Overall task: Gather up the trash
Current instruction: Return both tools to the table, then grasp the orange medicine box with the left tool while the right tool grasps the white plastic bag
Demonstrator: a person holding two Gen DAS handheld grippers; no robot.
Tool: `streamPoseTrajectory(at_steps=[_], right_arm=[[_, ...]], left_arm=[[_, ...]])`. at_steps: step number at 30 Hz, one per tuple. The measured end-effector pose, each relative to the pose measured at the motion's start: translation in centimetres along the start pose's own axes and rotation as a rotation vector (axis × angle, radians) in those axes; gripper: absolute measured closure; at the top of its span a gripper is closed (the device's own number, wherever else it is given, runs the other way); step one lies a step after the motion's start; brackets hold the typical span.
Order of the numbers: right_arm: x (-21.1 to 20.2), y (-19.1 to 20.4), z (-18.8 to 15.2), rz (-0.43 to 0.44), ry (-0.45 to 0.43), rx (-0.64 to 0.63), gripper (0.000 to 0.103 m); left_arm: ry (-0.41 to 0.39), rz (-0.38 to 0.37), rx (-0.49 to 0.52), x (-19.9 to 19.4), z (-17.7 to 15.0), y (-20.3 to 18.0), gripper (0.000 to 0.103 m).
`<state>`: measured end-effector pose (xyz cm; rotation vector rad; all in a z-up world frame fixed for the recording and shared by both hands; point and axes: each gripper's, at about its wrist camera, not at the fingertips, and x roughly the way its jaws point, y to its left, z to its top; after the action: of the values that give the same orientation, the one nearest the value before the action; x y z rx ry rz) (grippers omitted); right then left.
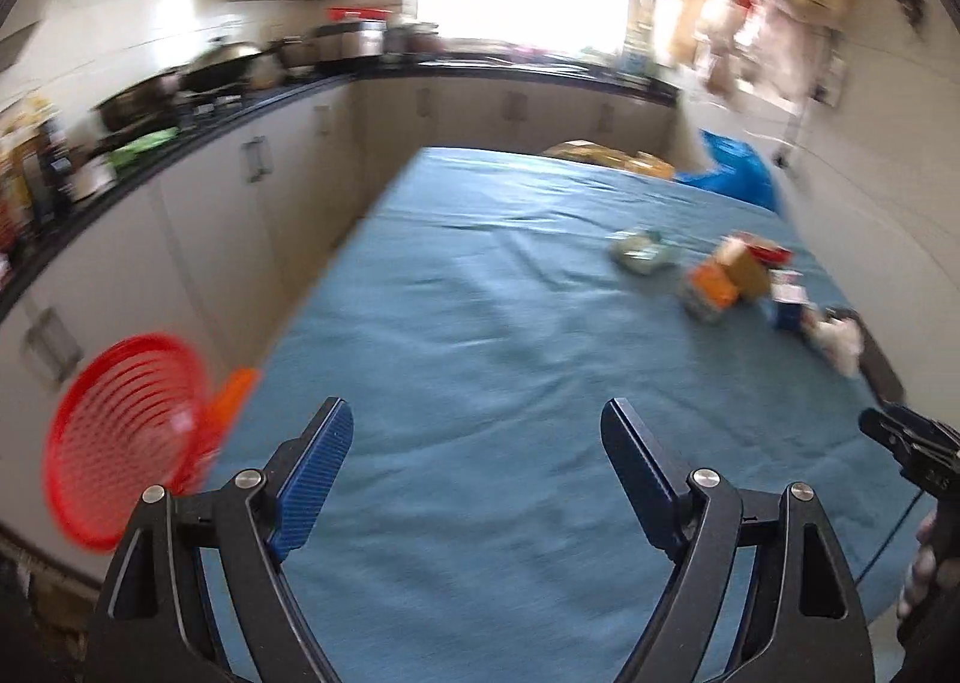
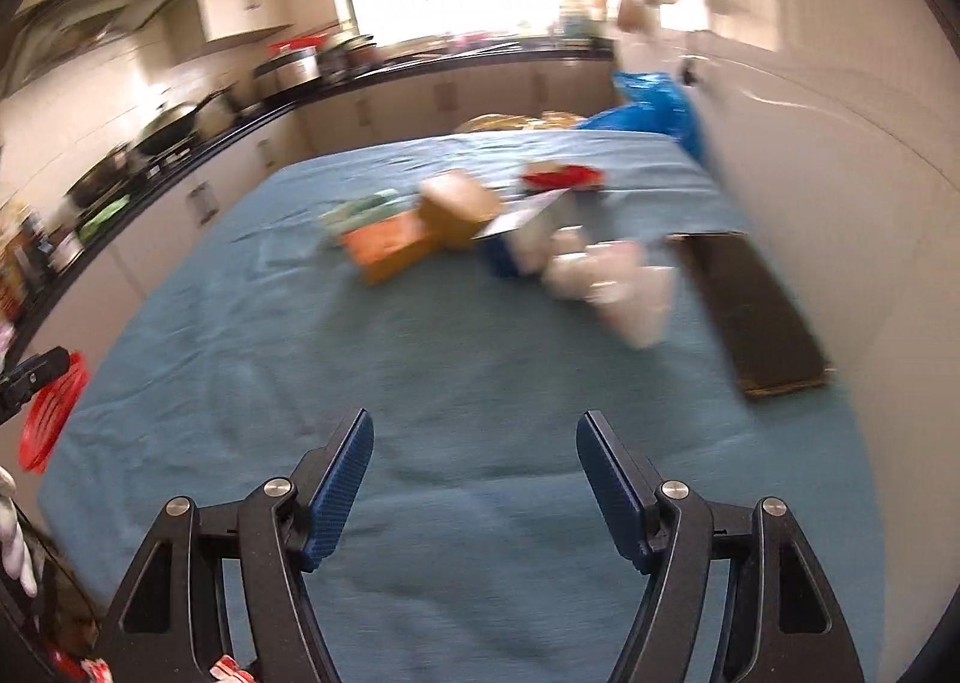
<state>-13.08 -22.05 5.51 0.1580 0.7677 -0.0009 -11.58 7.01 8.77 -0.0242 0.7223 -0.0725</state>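
Blue tablecloth [image 1: 468, 287]: both grippers [image 1: 477, 431] [image 2: 474, 437] wide; dark board [image 2: 750, 311] only in right view.

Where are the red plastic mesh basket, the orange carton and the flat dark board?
Red plastic mesh basket [image 1: 120, 437], left wrist view, inner mesh.
Orange carton [image 2: 384, 248], right wrist view, top face.
Flat dark board [image 2: 753, 308], right wrist view, middle.

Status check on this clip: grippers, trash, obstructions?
Left gripper open, empty. Right gripper open, empty. Trash pile untouched on blue cloth; red basket at left edge. Nothing in the way.
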Motion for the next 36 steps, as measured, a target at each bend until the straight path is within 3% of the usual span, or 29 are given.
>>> streamPoseTrajectory(at_steps=[8, 15, 21, 28, 30, 31, 33, 34, 35, 36], right_arm=[[2.1, -5.2, 3.0, -0.041, -0.019, 0.069, 0.028], [6.9, -6.8, 6.3, -0.023, 0.009, 0.082, 0.028], [9.5, -6.6, 7.4, -0.009, 0.036, 0.062, 0.028], [10.9, -6.2, 7.5, -0.001, 0.055, 0.048, 0.028], [11.1, -6.1, 7.3, 0.0, 0.058, 0.06, 0.038], [11.2, -6.2, 7.3, 0.003, 0.062, 0.067, 0.043], [11.2, -6.4, 7.2, 0.018, 0.07, 0.083, 0.052], [11.0, -6.4, 7.2, 0.025, 0.066, 0.093, 0.067], [10.8, -6.4, 7.1, 0.037, 0.071, 0.098, 0.074], [10.8, -6.4, 7.1, 0.046, 0.078, 0.103, 0.074]], left_arm=[[0.031, -0.17, 0.184, 6.3, 4.3, -9.4, 0.019], [0.101, -0.237, 0.3, 14.0, 7.7, -15.4, 0.019], [0.166, -0.275, 0.337, 19.6, 9.2, -17.4, 0.019], [0.219, -0.352, 0.376, 22.0, 9.0, -19.3, 0.019], [0.242, -0.37, 0.381, 22.1, 8.6, -19.9, 0.019], [0.254, -0.375, 0.385, 22.1, 8.4, -20.2, 0.024], [0.273, -0.345, 0.399, 22.1, 7.9, -20.7, 0.054], [0.28, -0.335, 0.404, 22.0, 7.6, -20.7, 0.055], [0.276, -0.335, 0.398, 21.7, 7.5, -20.6, 0.056], [0.282, -0.342, 0.387, 21.4, 7.5, -20.5, 0.056]])
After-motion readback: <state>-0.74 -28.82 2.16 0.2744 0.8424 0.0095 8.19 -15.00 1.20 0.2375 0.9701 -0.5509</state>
